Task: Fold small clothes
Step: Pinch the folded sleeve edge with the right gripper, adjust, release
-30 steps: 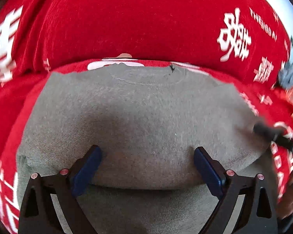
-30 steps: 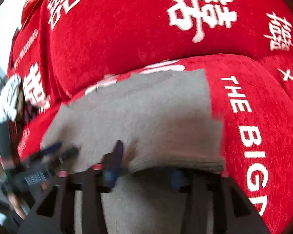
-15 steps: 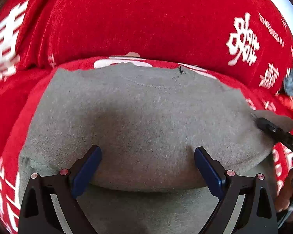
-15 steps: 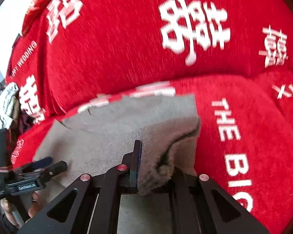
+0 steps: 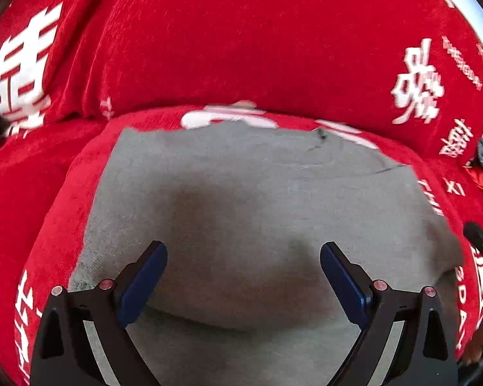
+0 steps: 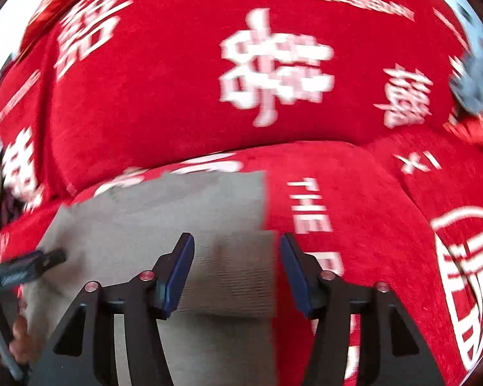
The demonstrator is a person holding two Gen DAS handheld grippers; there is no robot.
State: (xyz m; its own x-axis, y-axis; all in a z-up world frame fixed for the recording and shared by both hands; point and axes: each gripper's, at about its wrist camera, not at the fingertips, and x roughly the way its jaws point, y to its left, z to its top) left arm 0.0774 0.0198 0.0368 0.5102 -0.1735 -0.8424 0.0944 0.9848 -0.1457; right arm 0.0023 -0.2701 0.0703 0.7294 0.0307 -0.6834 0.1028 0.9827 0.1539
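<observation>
A grey knitted garment (image 5: 257, 193) lies flat on the seat of a red sofa, its bottom hem folded up over the body. My left gripper (image 5: 243, 257) is open, its blue pads spread wide above the folded part. My right gripper (image 6: 236, 251) is open over the ribbed hem at the garment's (image 6: 183, 225) right edge and holds nothing. The left gripper's tips (image 6: 45, 259) show at the left in the right wrist view.
The red sofa cover (image 5: 241, 48) with white printed characters rises as a backrest behind the garment. A grey-blue bundle (image 6: 476, 80) lies at the far right on the sofa. Bare red seat (image 6: 370, 225) lies to the right of the garment.
My right gripper was shut on the garment's hem, folded it over, and has now opened and let it go. The left gripper stays open in place.
</observation>
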